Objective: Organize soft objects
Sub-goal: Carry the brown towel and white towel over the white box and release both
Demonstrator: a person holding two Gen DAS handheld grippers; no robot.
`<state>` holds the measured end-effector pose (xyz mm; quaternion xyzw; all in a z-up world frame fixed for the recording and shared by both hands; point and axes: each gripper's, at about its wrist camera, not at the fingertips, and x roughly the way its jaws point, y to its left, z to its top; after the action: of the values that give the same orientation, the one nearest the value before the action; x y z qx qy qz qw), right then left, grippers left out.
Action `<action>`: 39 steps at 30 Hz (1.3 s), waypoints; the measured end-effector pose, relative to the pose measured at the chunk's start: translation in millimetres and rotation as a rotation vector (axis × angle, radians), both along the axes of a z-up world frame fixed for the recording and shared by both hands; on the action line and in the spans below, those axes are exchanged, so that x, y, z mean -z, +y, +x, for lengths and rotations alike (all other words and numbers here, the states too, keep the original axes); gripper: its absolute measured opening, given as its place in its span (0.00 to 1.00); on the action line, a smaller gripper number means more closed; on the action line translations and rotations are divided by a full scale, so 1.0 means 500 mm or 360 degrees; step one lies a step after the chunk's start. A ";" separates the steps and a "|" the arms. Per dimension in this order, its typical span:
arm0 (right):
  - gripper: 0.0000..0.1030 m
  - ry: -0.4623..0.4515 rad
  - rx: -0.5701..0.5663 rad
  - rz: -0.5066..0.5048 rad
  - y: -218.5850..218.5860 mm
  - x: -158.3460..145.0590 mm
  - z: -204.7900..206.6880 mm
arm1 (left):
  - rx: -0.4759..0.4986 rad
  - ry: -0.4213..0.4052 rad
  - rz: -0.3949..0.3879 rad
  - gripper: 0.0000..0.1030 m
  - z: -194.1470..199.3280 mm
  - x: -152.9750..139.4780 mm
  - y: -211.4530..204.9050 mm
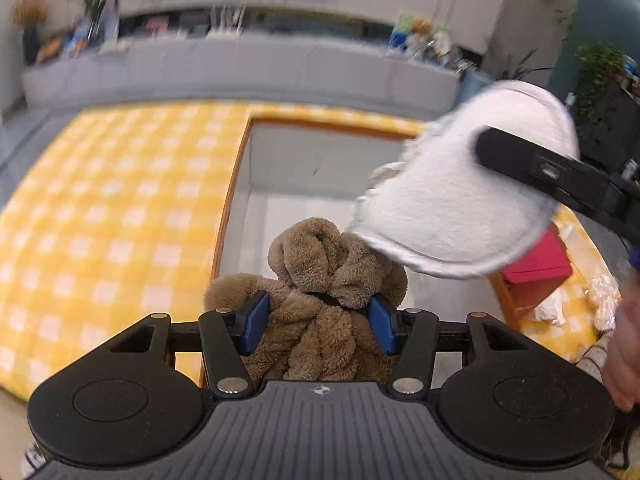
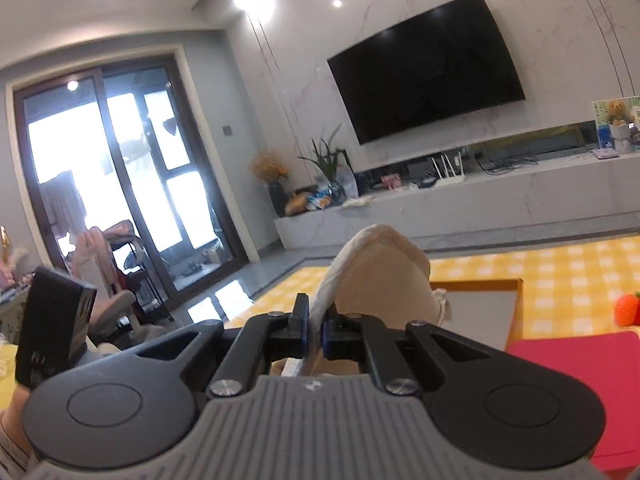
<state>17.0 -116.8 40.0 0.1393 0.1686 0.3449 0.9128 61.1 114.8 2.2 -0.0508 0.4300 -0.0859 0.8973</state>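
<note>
A brown fluffy knotted plush towel (image 1: pixel 320 280) sits clamped between the blue pads of the left gripper (image 1: pixel 318 322), its jaws pressing its sides, above the near rim of a white open box with an orange rim (image 1: pixel 236 184). The box interior in view is bare. At two o'clock, a white flat terry slipper (image 1: pixel 448 208) hangs over the box, its edge pinched in the tightly closed jaws of the right gripper (image 2: pixel 314 332). The box rests on a yellow-and-white checked table (image 1: pixel 112 208); a pink flat lid (image 1: pixel 540 260) lies at three o'clock.

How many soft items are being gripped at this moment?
2. A brown plush toy sits between the left gripper pads above the box; a white slipper is pinched by the right gripper.
</note>
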 end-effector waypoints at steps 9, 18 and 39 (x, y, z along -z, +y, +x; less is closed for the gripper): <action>0.04 0.0057 0.0008 -0.0043 0.007 0.019 -0.001 | -0.0077 0.0002 0.0067 0.71 0.011 0.020 0.016; 0.04 0.0061 -0.0043 0.0010 0.009 0.006 -0.007 | -0.0202 -0.0220 0.0049 0.84 -0.068 -0.055 0.044; 0.04 0.0693 -0.0198 -0.0268 0.179 0.114 0.065 | -0.0462 -0.0238 0.0133 0.84 -0.095 -0.066 0.116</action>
<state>49.7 -27.5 -17.0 0.1231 0.3979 0.3470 0.8403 13.4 172.7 35.4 -0.0685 0.3535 0.0592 0.9311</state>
